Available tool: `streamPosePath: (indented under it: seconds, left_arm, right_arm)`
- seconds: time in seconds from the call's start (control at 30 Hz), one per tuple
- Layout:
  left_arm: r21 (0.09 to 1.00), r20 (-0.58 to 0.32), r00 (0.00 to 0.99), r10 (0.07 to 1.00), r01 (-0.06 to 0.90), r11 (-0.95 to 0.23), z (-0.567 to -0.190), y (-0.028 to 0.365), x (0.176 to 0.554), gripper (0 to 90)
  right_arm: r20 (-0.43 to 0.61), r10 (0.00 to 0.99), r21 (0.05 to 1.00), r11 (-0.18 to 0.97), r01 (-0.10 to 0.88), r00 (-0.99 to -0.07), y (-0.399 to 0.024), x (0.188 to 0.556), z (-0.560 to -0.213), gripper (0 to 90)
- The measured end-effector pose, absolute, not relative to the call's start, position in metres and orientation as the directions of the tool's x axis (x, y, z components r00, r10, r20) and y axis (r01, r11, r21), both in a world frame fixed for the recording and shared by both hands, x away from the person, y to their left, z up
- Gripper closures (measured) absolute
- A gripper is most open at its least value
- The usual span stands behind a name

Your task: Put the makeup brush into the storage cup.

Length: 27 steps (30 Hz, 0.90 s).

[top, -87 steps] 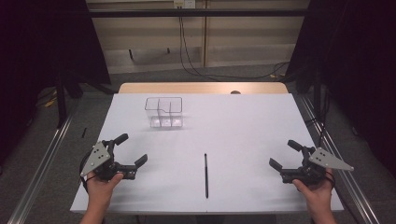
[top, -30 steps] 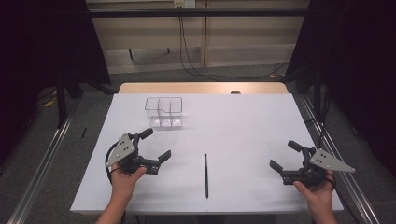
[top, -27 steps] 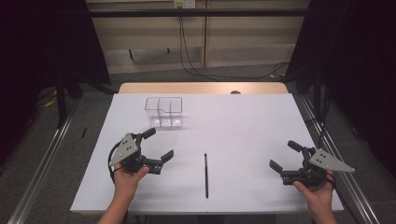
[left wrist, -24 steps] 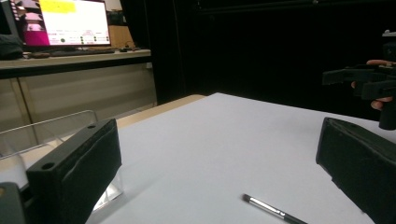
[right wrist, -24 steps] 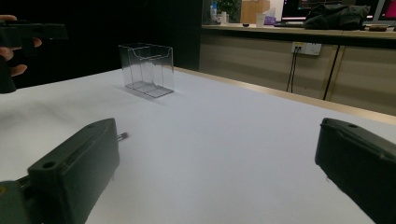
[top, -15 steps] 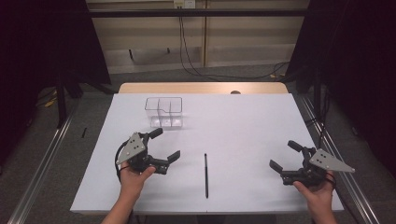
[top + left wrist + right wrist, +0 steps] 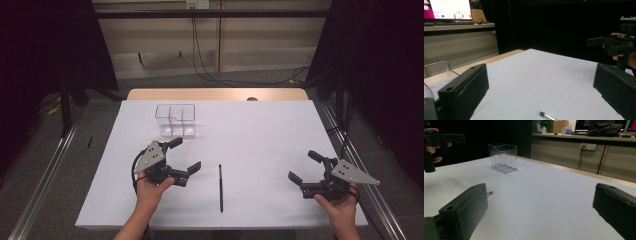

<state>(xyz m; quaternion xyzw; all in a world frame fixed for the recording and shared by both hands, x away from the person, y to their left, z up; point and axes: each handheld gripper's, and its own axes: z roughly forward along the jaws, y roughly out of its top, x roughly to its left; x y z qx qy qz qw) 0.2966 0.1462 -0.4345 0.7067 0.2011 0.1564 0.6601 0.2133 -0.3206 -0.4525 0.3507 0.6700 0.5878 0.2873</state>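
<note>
Now — L gripper fingers wide, empty, beside pen | R gripper same

Black pen, clear plastic box, white table, black tools with grey plates.

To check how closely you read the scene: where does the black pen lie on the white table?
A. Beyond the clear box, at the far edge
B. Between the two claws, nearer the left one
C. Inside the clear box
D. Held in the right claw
B: the pen lies flat on the table, untouched, just right of the open left claw, with the right claw farther off.
</note>
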Motion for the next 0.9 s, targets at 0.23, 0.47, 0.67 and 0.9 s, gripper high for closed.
streamPosePath:
  seconds: [0.23, 0.47, 0.67, 0.9]
  left_arm:
    - [0.996, -0.049, 0.877, 0.479, 0.081, -0.046, -0.435, 0.14, 0.297, 0.0]
    - [0.995, -0.049, 0.88, 0.473, 0.084, -0.053, -0.435, 0.135, 0.297, 0.0]
    - [0.994, -0.055, 0.885, 0.462, 0.09, -0.055, -0.434, 0.128, 0.297, 0.0]
    - [0.993, -0.056, 0.895, 0.443, 0.096, -0.068, -0.436, 0.119, 0.297, 0.0]
  right_arm:
    - [0.025, 0.807, 0.989, 0.066, 0.132, -0.59, -0.32, 0.213, -0.452, 0.0]
    - [0.024, 0.807, 0.989, 0.065, 0.13, -0.59, -0.32, 0.213, -0.452, 0.0]
    - [0.027, 0.808, 0.989, 0.063, 0.132, -0.588, -0.32, 0.213, -0.452, 0.0]
    - [0.024, 0.807, 0.989, 0.065, 0.13, -0.59, -0.32, 0.213, -0.452, 0.0]
